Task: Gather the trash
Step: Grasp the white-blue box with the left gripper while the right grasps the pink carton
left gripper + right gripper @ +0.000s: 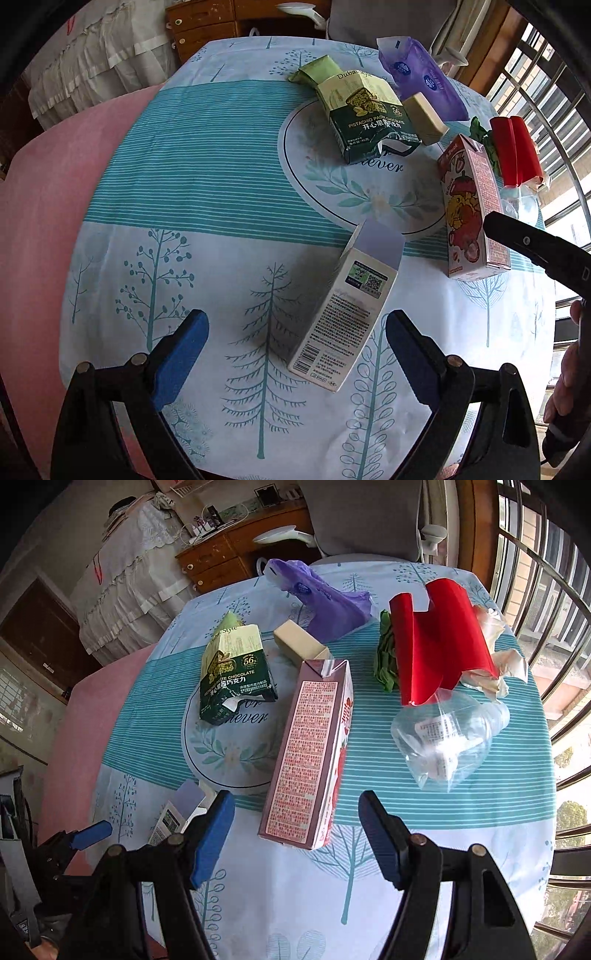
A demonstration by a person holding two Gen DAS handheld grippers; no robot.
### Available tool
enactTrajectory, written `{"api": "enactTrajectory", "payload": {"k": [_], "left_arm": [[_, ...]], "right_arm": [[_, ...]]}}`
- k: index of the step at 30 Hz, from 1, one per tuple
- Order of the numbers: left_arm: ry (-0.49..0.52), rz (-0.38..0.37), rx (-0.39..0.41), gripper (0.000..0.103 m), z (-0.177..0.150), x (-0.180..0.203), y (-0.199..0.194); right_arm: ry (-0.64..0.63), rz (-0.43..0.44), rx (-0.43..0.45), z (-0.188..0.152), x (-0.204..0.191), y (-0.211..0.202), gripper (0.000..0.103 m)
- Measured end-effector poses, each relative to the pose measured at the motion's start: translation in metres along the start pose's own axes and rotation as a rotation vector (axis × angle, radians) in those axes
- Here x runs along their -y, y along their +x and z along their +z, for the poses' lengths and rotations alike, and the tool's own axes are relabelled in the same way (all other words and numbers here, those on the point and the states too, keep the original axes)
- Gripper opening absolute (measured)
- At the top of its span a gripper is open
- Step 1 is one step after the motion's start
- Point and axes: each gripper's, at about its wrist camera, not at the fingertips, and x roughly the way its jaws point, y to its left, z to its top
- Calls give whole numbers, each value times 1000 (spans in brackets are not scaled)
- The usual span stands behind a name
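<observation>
Left gripper (295,354) and right gripper (295,834), both spread and empty, flank light, crushable cartons: white box (340,317) and strawberry carton (310,760), best pinched across narrow sides.

Right gripper (297,834) with blue-padded jaws spread wide, tall pink strawberry drink carton (310,753) standing between them, crumpled clear plastic bottle (447,738) to its right, red folded paper (436,642) behind, green pistachio chocolate box (236,672) left, tree-print tablecloth (369,886) beneath

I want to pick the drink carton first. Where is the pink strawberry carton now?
The pink strawberry carton lies on the tablecloth, centred just ahead of the open right tool, between the pistachio chocolate box and the clear plastic bottle.
</observation>
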Motion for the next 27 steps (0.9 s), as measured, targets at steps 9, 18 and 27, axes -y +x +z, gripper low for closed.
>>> {"api": "enactTrajectory", "payload": {"k": [9,18,27], "left_arm": [[-9,-9,-84,58,12,14,35],[-8,30,-85,36,9,27,38],[3,50,-10,35,-3,25,-7]], "right_arm": [[-34,-37,-106,17,-4,39,53],[-37,6,-113,13,2,34,38],[-52,60,-61,-13,-3,-2,37]]}}
